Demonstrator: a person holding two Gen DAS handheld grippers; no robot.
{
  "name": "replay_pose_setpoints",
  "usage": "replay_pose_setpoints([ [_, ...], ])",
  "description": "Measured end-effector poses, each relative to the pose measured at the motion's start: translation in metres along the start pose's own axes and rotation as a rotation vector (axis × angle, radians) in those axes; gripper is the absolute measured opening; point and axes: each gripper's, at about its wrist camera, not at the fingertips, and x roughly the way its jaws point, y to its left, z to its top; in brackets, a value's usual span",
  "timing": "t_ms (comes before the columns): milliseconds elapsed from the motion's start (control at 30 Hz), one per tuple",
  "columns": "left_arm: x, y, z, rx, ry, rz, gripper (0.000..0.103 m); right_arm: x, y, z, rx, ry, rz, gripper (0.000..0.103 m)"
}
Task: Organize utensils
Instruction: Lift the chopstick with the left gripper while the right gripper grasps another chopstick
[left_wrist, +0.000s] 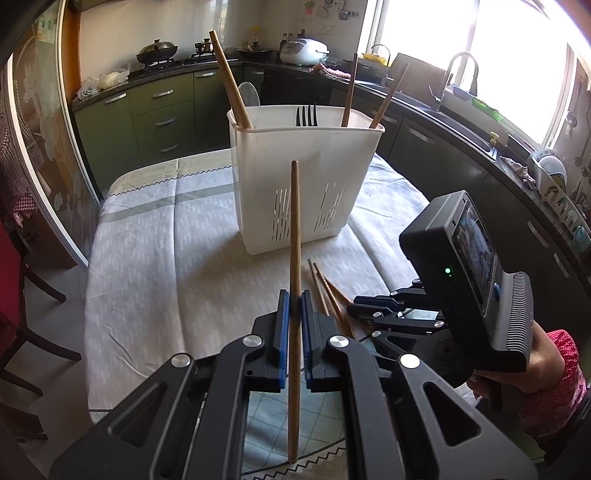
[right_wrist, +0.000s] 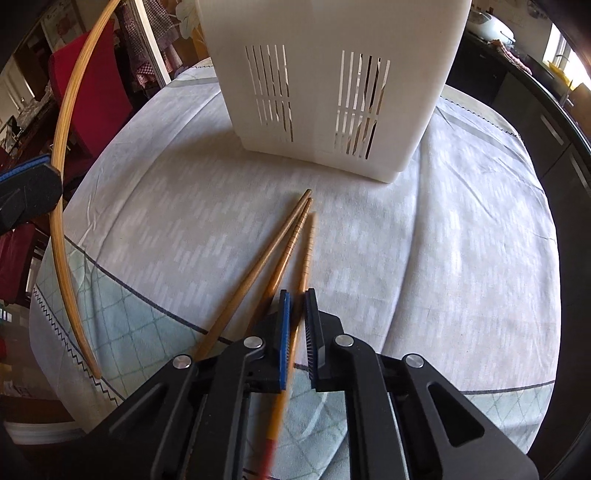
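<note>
A white slotted utensil holder (left_wrist: 299, 177) stands on the table, also seen close in the right wrist view (right_wrist: 328, 81). It holds several chopsticks and a black fork (left_wrist: 306, 115). My left gripper (left_wrist: 294, 299) is shut on one wooden chopstick (left_wrist: 294, 229), held upright in front of the holder; this chopstick shows at the left of the right wrist view (right_wrist: 61, 177). My right gripper (right_wrist: 297, 299) is low over the table with its jaws nearly closed around a blurred chopstick (right_wrist: 306, 254). Two more chopsticks (right_wrist: 266, 254) lie beside it on the cloth.
The table has a pale patterned cloth (left_wrist: 166, 258). Dark kitchen cabinets and a sink counter (left_wrist: 461, 122) run behind and to the right. Chairs (left_wrist: 22, 314) stand at the left. The right gripper body (left_wrist: 461, 266) sits to the right of my left gripper.
</note>
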Motion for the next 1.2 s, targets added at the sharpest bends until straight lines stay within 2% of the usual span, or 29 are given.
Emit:
replay_pose_setpoints([
  [200, -0.006, 0.000, -0.001, 0.006, -0.015, 0.001, 0.006, -0.013, -0.008, 0.002, 0.048, -0.054, 0.051, 0.007],
  [500, -0.026, -0.002, -0.001, 0.016, -0.061, -0.004, 0.006, -0.098, -0.028, -0.010, 0.098, -0.274, 0.106, 0.007],
  [733, -0.043, -0.008, -0.003, 0.032, -0.089, -0.004, 0.006, -0.153, -0.043, -0.034, 0.094, -0.387, 0.111, 0.007],
  [933, -0.050, -0.013, -0.003, 0.043, -0.104, -0.003, 0.006, -0.173, -0.048, -0.045, 0.090, -0.423, 0.108, 0.007],
  [1200, -0.061, -0.024, 0.004, 0.064, -0.125, -0.015, 0.006, -0.176, -0.050, -0.050, 0.098, -0.435, 0.116, 0.007],
])
